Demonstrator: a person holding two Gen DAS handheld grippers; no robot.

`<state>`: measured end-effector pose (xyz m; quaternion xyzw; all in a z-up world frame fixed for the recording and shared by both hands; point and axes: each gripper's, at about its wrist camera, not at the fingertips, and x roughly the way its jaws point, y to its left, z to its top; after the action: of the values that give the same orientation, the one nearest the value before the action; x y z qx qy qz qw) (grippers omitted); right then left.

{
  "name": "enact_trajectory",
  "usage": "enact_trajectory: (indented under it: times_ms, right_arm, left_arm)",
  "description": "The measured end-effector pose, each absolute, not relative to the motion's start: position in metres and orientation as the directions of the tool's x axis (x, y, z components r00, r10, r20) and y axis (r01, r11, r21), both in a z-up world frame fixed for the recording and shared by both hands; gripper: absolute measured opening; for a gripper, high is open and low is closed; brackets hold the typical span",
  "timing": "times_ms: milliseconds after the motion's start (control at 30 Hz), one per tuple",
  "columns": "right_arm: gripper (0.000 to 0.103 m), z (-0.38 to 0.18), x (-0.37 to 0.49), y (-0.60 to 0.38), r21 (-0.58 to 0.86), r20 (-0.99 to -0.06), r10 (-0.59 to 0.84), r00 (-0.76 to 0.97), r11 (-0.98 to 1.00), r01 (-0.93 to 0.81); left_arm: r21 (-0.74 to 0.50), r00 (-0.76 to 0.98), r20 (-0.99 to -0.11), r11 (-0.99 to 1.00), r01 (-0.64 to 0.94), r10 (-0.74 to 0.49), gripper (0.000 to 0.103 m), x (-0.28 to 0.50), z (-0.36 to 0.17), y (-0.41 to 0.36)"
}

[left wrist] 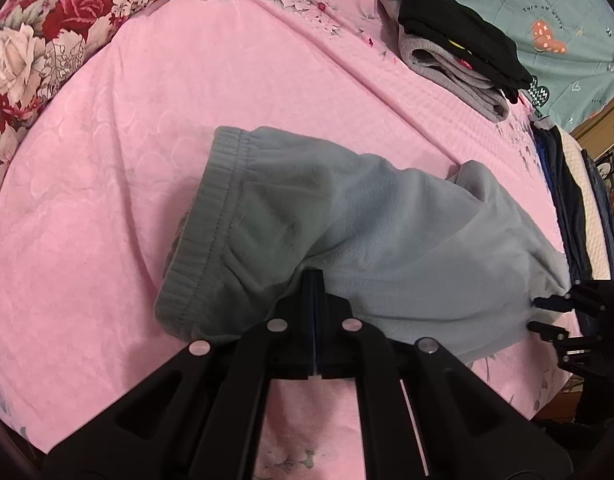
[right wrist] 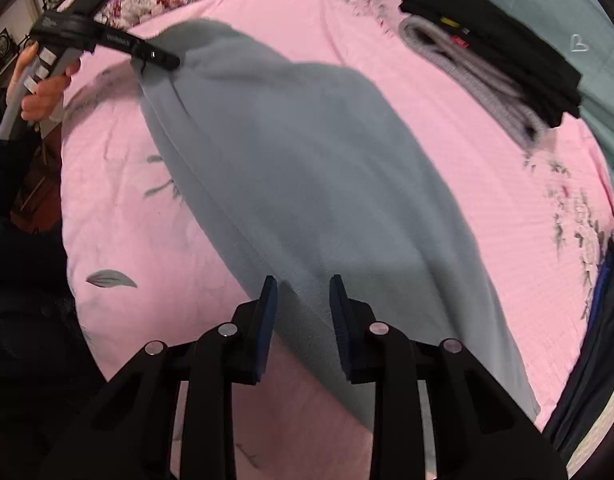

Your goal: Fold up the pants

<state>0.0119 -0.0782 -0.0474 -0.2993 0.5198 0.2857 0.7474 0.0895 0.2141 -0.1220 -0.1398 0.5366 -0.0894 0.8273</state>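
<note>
Grey fleece pants (left wrist: 347, 216) lie folded lengthwise on the pink bedspread (left wrist: 107, 200), waistband at the left. My left gripper (left wrist: 315, 280) is shut on the pants' near edge by the waist; it shows in the right wrist view (right wrist: 163, 58) pinching and lifting that end. My right gripper (right wrist: 303, 292) is open, its fingers straddling the pants (right wrist: 307, 180) at the leg end; in the left wrist view it (left wrist: 541, 314) sits at the right, open beside the leg end.
A stack of folded grey and black clothes (left wrist: 459, 52) lies at the far right of the bed, also in the right wrist view (right wrist: 495, 56). A floral quilt (left wrist: 35, 40) is at the far left. Dark garments (left wrist: 567, 200) hang at the bed's right edge.
</note>
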Motion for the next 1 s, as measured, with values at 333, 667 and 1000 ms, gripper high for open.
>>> enact_trajectory:
  times_ms: [333, 667, 1000]
  right_arm:
    - [0.007, -0.057, 0.044, -0.075, -0.052, -0.974, 0.133, 0.185, 0.658, -0.751]
    - [0.002, -0.037, 0.016, -0.072, -0.030, -0.965, 0.172, 0.199, 0.682, -0.731]
    - [0.021, -0.035, 0.003, -0.088, -0.056, -0.930, 0.198, 0.309, 0.756, -0.652]
  left_arm:
    - [-0.325, 0.413, -0.863, 0.946, -0.012, -0.291, 0.003, 0.087, -0.121, 0.214]
    - [-0.247, 0.430, -0.876, 0.969, -0.013, -0.218, 0.003, 0.083, -0.115, 0.225]
    - [-0.174, 0.478, -0.867, 0.985, -0.018, -0.144, 0.004, 0.067, -0.089, 0.221]
